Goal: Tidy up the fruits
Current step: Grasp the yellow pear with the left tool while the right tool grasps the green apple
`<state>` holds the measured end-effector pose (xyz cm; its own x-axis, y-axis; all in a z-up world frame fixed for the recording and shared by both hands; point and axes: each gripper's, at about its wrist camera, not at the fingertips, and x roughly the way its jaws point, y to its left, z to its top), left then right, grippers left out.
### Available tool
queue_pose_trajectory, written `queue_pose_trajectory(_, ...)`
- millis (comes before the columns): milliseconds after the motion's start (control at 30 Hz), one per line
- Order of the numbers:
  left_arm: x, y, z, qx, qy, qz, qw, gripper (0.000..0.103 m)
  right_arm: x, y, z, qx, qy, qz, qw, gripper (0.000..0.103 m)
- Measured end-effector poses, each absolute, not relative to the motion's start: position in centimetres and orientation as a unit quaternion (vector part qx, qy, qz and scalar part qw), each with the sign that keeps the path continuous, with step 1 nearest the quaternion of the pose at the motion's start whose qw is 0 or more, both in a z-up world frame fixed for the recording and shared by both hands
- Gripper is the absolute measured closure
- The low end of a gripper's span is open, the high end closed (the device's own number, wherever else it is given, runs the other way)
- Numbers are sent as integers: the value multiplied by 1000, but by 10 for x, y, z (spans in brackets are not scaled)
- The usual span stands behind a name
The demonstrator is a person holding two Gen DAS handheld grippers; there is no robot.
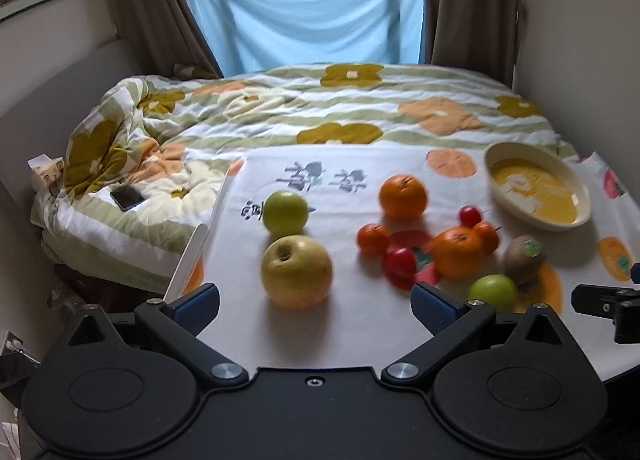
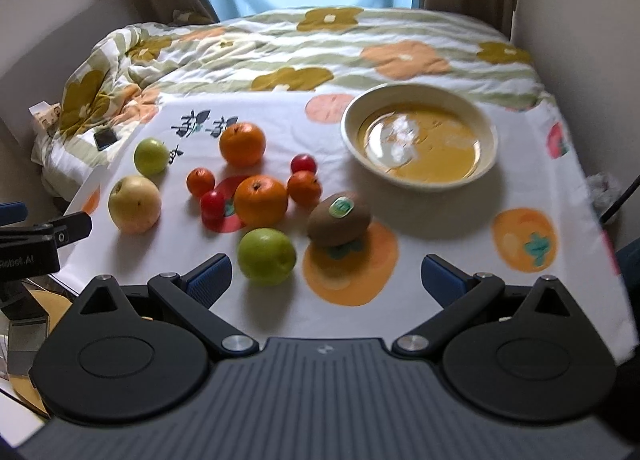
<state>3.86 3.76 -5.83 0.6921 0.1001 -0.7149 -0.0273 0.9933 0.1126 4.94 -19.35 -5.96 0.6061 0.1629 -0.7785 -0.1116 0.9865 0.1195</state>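
Fruit lies loose on a white printed tablecloth (image 1: 344, 324). A large yellow apple (image 1: 296, 271) sits just ahead of my left gripper (image 1: 316, 306), which is open and empty. Behind it is a green apple (image 1: 285, 212). Oranges (image 1: 402, 196) (image 1: 457, 251), small tangerines (image 1: 372, 238), red tomatoes (image 1: 399, 265), a kiwi (image 1: 523, 258) and another green apple (image 1: 493, 291) lie to the right. My right gripper (image 2: 326, 280) is open and empty, with that green apple (image 2: 267, 256) and the kiwi (image 2: 339, 219) just ahead. An empty cream bowl (image 2: 420, 136) stands beyond.
The table stands against a bed with a flowered quilt (image 1: 320, 108). A phone (image 1: 127, 197) lies on the quilt at the left. The table's left edge (image 1: 188, 260) drops off near the yellow apple. Curtains and a blue cloth (image 1: 304, 16) hang behind.
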Motion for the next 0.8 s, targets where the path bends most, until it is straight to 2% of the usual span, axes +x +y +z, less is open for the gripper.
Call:
queue_pose_trajectory(633, 129, 83, -131, 107, 439, -70, 890, 0, 93, -143, -123, 79, 496, -3, 865, 0)
queue_pose_trajectory(800, 146, 88, -140, 107, 448, -102, 882, 8, 100, -134, -128, 78, 502, -17, 861, 0)
